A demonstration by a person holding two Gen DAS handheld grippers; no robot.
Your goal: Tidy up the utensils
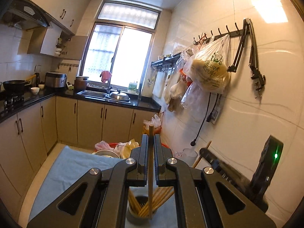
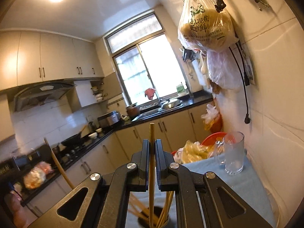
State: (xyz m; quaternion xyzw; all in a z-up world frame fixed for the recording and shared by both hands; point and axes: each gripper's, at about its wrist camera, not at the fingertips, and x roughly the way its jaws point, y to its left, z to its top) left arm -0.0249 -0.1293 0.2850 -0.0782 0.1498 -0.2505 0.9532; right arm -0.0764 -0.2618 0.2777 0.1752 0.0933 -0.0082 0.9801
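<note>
My left gripper [image 1: 151, 138] is shut on a wooden chopstick [image 1: 150, 171] held upright, its lower end over a round holder [image 1: 141, 207] that has several chopsticks in it. My right gripper [image 2: 151, 143] is shut on another wooden chopstick [image 2: 151, 171], also upright, its lower end over the same holder [image 2: 152, 218]. The holder stands on a table with a light blue cloth [image 1: 76, 167], seen also in the right wrist view [image 2: 237, 186]. The right gripper's body [image 1: 266, 171] shows at the right of the left wrist view.
A clear glass mug [image 2: 232, 152] stands on the cloth near the tiled wall. A red basket with plastic bags [image 2: 209, 146] sits beyond the table edge. Bags hang from wall hooks [image 1: 209, 68]. A counter with a sink [image 1: 106, 95] runs along the far wall.
</note>
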